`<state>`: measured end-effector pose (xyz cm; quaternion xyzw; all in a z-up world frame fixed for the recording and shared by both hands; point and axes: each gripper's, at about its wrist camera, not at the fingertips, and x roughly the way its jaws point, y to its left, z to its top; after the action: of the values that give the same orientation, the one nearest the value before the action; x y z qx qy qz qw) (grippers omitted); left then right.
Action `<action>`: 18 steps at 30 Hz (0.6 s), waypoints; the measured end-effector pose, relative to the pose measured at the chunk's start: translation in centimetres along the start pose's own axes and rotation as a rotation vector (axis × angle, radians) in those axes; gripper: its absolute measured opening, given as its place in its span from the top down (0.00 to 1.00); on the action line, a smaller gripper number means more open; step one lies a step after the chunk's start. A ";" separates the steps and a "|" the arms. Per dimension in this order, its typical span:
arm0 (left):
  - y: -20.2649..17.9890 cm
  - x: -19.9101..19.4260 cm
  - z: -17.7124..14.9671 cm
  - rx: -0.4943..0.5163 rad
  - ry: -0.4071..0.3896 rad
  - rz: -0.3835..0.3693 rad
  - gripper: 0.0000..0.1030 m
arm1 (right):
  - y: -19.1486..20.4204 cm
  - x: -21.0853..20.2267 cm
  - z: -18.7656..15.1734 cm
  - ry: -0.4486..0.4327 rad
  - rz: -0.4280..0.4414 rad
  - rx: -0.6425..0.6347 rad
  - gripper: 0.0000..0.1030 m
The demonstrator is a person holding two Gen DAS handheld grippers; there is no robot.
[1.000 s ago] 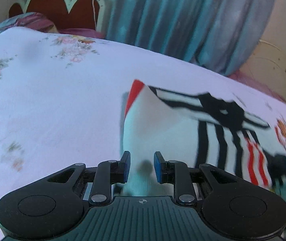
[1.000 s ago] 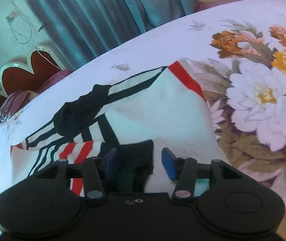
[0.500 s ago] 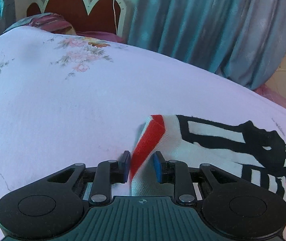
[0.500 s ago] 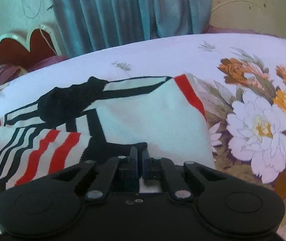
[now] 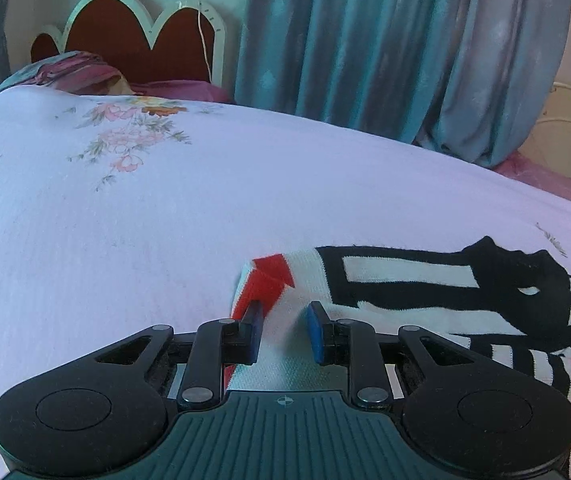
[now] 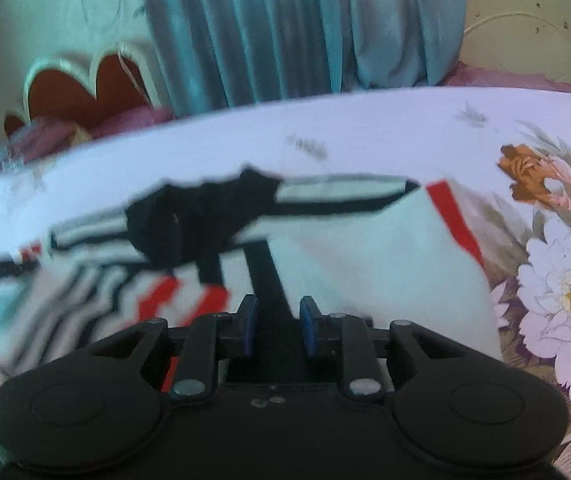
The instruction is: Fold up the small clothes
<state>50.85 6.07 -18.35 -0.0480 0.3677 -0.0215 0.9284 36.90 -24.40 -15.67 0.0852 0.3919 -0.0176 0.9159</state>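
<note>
Blue-grey curtains (image 5: pixel 385 48) hung behind a bed (image 5: pixel 165 208) covered in a white sheet with floral print, and a scalloped red headboard (image 5: pixel 133 40) with a pale rim stood at the far end. A small knitted garment (image 6: pixel 365 256), white with black bands and red stripes, lay spread on the bed sheet.

Seen from the left wrist, the left tool (image 5: pixel 283 334) sat low over the garment's near corner, where a red trim edge was folded up. White knit cloth ran between its blue pads, which stood a little apart; the left-side pad touched the red edge, but whether the cloth was truly pinched could not be told.

Seen from the right wrist, which was blurred, the right tool (image 6: pixel 277 330) reached over the garment's other end, beside large printed flowers (image 6: pixel 565 292) on the sheet. Its jaws were opening, with a black strip of the garment lying between the pads, which no longer pressed on it.
</note>
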 end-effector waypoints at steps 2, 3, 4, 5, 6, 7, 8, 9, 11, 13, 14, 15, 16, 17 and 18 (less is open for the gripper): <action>-0.3 -0.4 -0.1 0.021 0.001 0.012 0.76 | -0.1 0.4 -0.7 -0.019 -0.049 -0.063 0.79; -0.5 -0.9 -0.1 0.027 0.001 0.016 0.76 | -0.1 0.3 -0.5 -0.015 -0.052 -0.061 0.79; -0.6 -1.7 -0.3 0.030 -0.005 0.007 0.76 | -0.2 -0.1 -0.2 -0.008 -0.050 -0.047 0.77; -0.7 -2.7 -0.5 0.033 -0.010 -0.007 0.76 | -0.1 -0.7 -0.1 -0.014 -0.040 -0.040 0.76; -0.8 -3.6 -0.8 0.037 -0.015 -0.021 0.76 | -0.1 -1.3 -0.1 -0.026 -0.030 -0.040 0.73; -0.9 -4.7 -1.3 0.044 -0.023 -0.037 0.76 | 0.1 -2.0 -0.2 -0.036 -0.014 -0.041 0.71; -1.2 -5.7 -1.8 0.054 -0.029 -0.050 0.76 | 0.4 -2.6 -0.3 -0.043 0.005 -0.044 0.71; -1.6 -6.7 -2.5 0.066 -0.032 -0.064 0.76 | 0.7 -3.1 -0.5 -0.047 0.023 -0.050 0.71; -2.5 -8.5 -3.8 0.088 -0.029 -0.101 0.76 | 1.5 -3.8 -1.2 -0.038 0.054 -0.063 0.71; -3.7 -9.8 -5.6 0.123 -0.020 -0.133 0.76 | 2.4 -3.8 -1.9 -0.016 0.073 -0.083 0.70; -4.2 -10.0 -6.4 0.143 -0.005 -0.140 0.76 | 2.7 -3.6 -2.3 0.000 0.068 -0.094 0.70; -4.5 -9.9 -7.4 0.163 0.014 -0.133 0.76 | 2.8 -3.3 -2.6 0.017 0.057 -0.100 0.70; -4.6 -9.9 -8.2 0.166 0.026 -0.120 0.76 | 2.7 -3.1 -3.0 0.024 0.045 -0.105 0.70; -4.3 -9.7 -8.8 0.157 0.024 -0.116 0.76 | 2.5 -3.1 -3.3 0.020 0.030 -0.114 0.71; -3.9 -9.8 -9.2 0.145 0.007 -0.124 0.76 | 2.2 -3.2 -3.4 0.017 0.015 -0.126 0.72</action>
<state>37.41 2.24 -17.91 -0.0033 0.3646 -0.1058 0.9251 32.42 -21.78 -15.36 0.0306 0.3993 0.0147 0.9162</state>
